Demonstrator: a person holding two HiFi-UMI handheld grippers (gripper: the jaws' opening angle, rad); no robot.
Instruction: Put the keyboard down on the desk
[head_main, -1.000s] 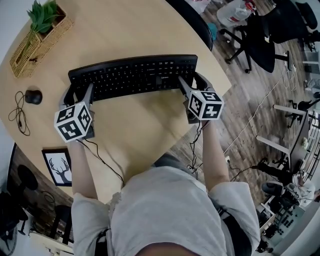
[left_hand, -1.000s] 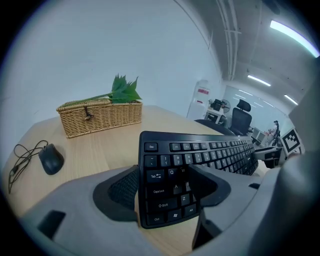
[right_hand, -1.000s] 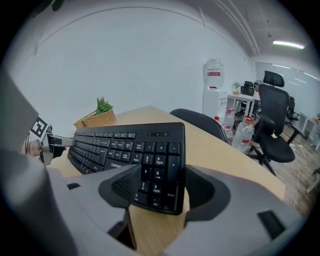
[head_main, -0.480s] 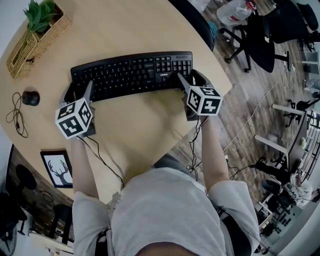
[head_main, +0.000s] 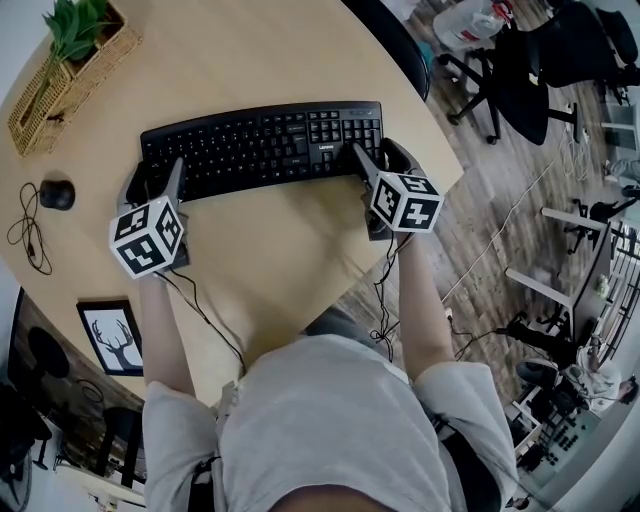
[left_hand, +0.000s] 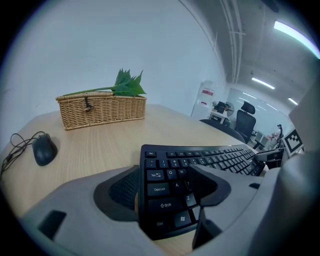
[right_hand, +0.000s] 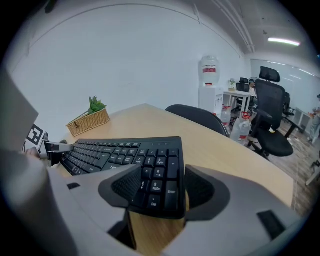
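Left gripper and right gripper each clamp their jaws on one end of the black keyboard, at or just above the desk; releasing one end early could twist it and slap it down

Wicker basket, mouse, framed picture

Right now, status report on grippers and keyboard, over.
Left gripper shut on keyboard, left end; right gripper shut on right end. Keyboard low over desk, contact unclear. Mouse, basket well clear.
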